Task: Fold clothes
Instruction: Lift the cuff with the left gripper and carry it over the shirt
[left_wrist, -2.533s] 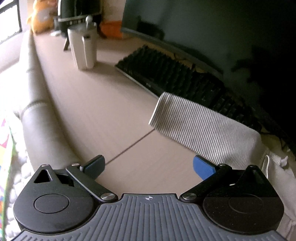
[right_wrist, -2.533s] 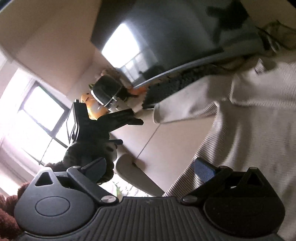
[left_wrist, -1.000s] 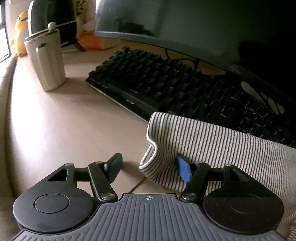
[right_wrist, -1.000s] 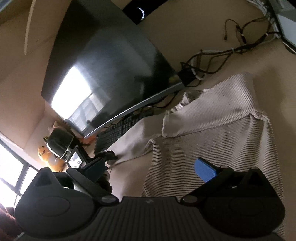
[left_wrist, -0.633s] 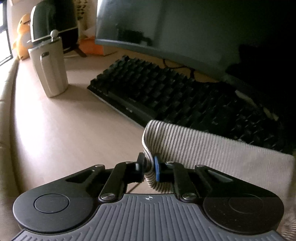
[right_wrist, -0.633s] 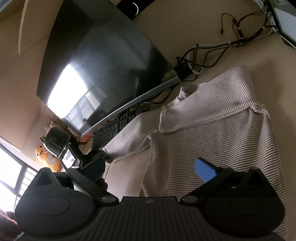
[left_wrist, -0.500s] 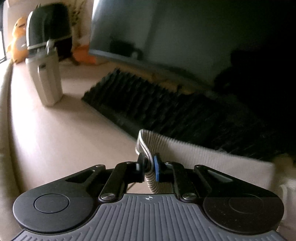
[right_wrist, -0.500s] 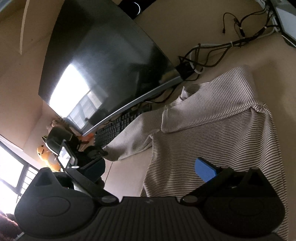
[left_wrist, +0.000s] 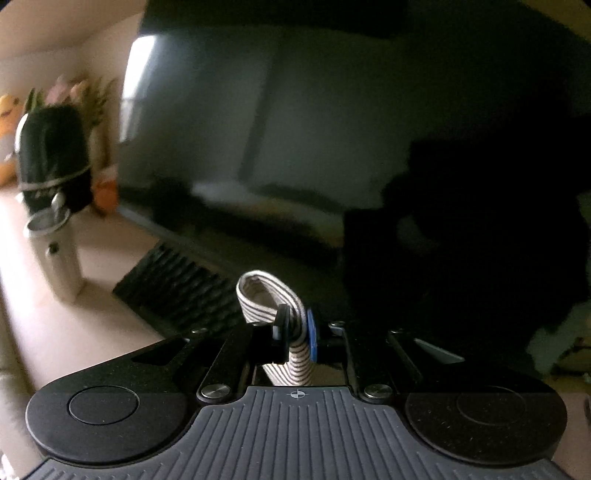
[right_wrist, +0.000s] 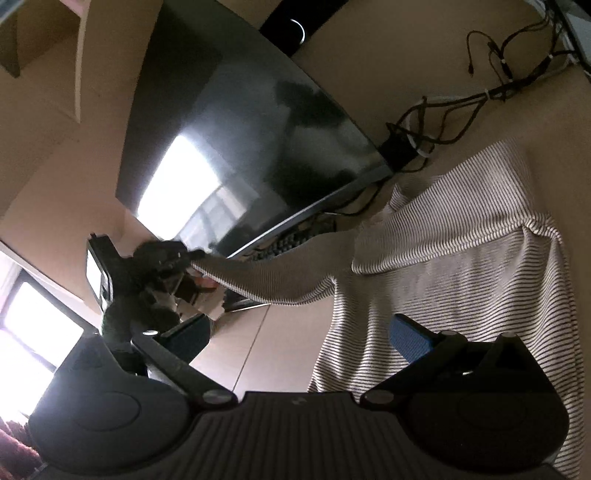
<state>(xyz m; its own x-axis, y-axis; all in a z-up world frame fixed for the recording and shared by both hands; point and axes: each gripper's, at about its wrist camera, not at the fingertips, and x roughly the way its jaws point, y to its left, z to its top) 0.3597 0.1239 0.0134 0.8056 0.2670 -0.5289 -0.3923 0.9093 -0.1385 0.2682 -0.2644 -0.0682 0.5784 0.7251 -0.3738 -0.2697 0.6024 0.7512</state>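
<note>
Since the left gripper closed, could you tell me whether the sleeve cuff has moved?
Yes. The left gripper has lifted the striped sleeve cuff off the desk; it now hangs above the keyboard, before the monitor.

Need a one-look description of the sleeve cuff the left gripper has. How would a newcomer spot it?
Start at the big dark monitor and drop to the black keyboard below it. In front of the keyboard, the left gripper has its jaws shut on the sleeve cuff, a small upright loop. It is the only pale, dark-striped fabric among black hardware.
</note>
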